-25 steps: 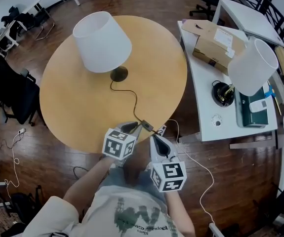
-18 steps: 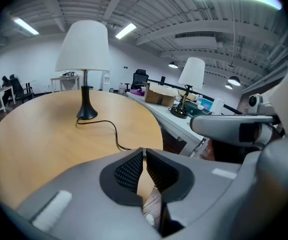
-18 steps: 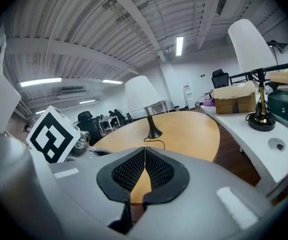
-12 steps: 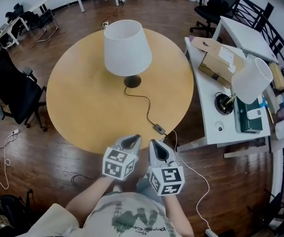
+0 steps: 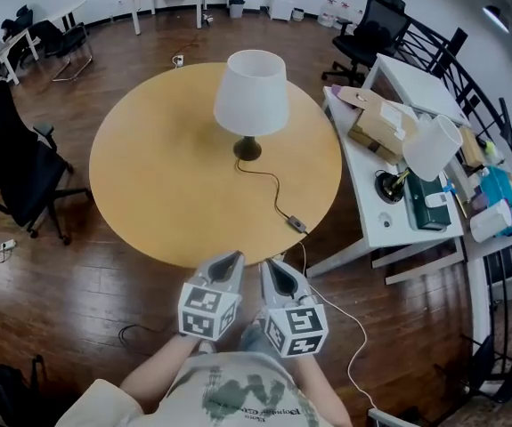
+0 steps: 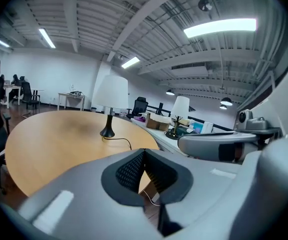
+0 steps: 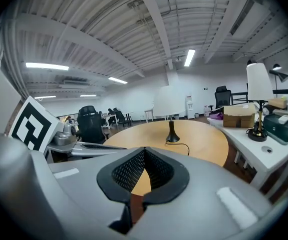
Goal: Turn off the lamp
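Lamp [image 5: 251, 94] untouched, left gripper [image 5: 232, 259], right gripper [image 5: 269, 264] closed

White-shaded lamp [image 5: 251, 94] stands upright on round table [image 5: 149, 176], seemingly unlit.

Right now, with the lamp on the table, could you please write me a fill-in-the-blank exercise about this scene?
1. The lamp stands on a ___ wooden table.
2. The switch on its cord lies near the table's ___.
3. The left tongs and the right tongs are shut and hold ___.
4. A cardboard ___ lies on the white desk.
Missing words: round; edge; nothing; box.
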{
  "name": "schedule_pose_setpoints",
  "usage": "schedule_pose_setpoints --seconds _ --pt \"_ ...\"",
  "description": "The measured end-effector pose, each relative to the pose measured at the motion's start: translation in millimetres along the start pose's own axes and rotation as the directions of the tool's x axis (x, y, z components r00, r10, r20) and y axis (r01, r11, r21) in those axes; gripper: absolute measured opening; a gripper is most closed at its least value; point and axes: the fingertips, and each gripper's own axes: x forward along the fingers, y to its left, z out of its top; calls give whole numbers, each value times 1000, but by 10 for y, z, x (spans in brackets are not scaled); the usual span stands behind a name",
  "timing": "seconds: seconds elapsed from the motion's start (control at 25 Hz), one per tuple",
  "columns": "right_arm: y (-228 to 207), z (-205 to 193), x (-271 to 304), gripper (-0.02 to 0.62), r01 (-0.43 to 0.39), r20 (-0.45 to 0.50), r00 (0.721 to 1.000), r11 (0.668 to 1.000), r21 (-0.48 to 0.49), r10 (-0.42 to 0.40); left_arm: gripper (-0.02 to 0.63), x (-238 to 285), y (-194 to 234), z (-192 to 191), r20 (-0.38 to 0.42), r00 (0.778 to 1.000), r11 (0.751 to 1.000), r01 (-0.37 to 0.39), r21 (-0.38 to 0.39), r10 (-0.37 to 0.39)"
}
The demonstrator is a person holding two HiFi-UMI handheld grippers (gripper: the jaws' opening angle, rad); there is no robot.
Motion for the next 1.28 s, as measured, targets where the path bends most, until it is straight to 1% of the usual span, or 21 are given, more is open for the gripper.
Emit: schedule_pose_setpoints --seconds 0.12,0.24,0.52,0.64,0.84,0.96,1.28 --pt "301 -39 -117 0 4 10 1000 1000 -20 -4 0 -305 -5 13 36 999 1000 18 -8 -17" --pt "553 -65 -224 0 10 30 1000 999 -37 -9 0 -565 -19 1 61 998 1000 28 10 -28" --pt "1006 -189 -360 -1 17 58 998 999 -46 -15 0 -1043 85 -110 87 996 1000 30 9 -31" --pt "1113 -166 -409 -1 42 87 995 998 -43 -39 0 -1199 114 -86 98 995 999 35 10 -36" --pt "1273 -47 -469 0 83 138 988 994 -72 -72 0 -1393 169 45 137 989 998 59 -11 -57" --pt "1308 -42 -497 0 88 139 987 993 -78 -76 0 -1431 169 83 150 987 998 68 -16 -65" --pt "1449 -20 -531 0 79 150 987 992 -95 -64 0 -1553 161 19 148 986 997 75 -15 -72"
